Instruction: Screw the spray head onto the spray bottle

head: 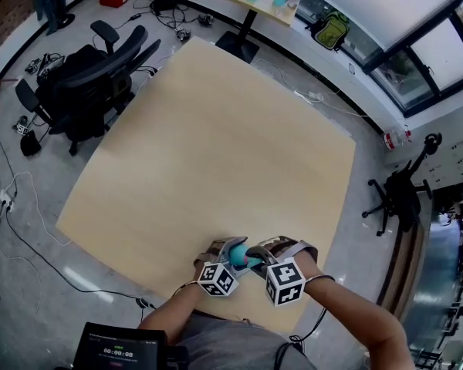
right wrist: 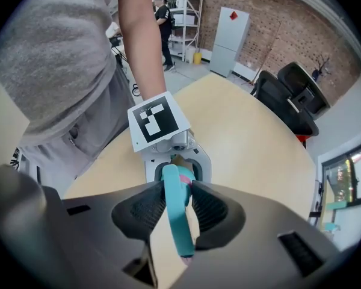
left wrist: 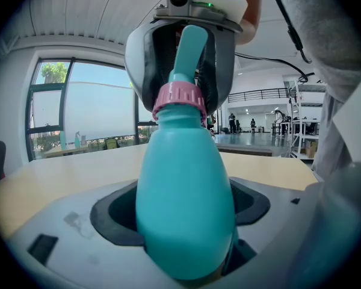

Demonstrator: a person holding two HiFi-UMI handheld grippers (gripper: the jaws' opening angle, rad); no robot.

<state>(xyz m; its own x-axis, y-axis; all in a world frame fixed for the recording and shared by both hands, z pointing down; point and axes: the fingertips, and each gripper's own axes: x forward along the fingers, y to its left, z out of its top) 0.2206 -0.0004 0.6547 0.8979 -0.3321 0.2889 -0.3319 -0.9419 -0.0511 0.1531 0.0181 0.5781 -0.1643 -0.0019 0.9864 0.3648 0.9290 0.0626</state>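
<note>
Two claws, both loaded, nose to nose at the near edge of the bench [head: 216,145]. Bench top is pale wood-look, matte and smooth, with rounded corners.

Left claw [left wrist: 183,233]: jaws spread wide and clamped around the belly of the spray bottle [left wrist: 183,203]. The bottle is teal plastic, smooth with a slight sheen. Its egg-shaped body tapers to a narrow neck. Its sides bulge over the dark rubbery pads [left wrist: 111,218], which sit recessed in a light grey moulded shell with soft edges. The bottle axis runs straight along the claw, neck pointing away at the other claw.

The neck carries a pink collar [left wrist: 179,101], ribbed round its rim, sitting on the bottle shoulder. Above it is the teal spray head [left wrist: 191,47], slim and rounded, in the same plastic as the bottle. Can't tell whether the collar is threaded fully home.

Right claw [right wrist: 177,212]: jaws partly closed, pinching the spray head from both sides. Its pads [right wrist: 138,212] are black, finely stippled and convex. The head shows as a thin curved teal strip between them, with a bit of pink collar behind.

A white marker cube [right wrist: 158,120] with a black square pattern and crisp edges rides on the left claw.

Head view: a teal patch shows between the two claws, and bare forearms [head: 355,307] come in from below.

Off the bench, a black office chair [head: 92,75] stands on the grey floor beyond the left edge.
</note>
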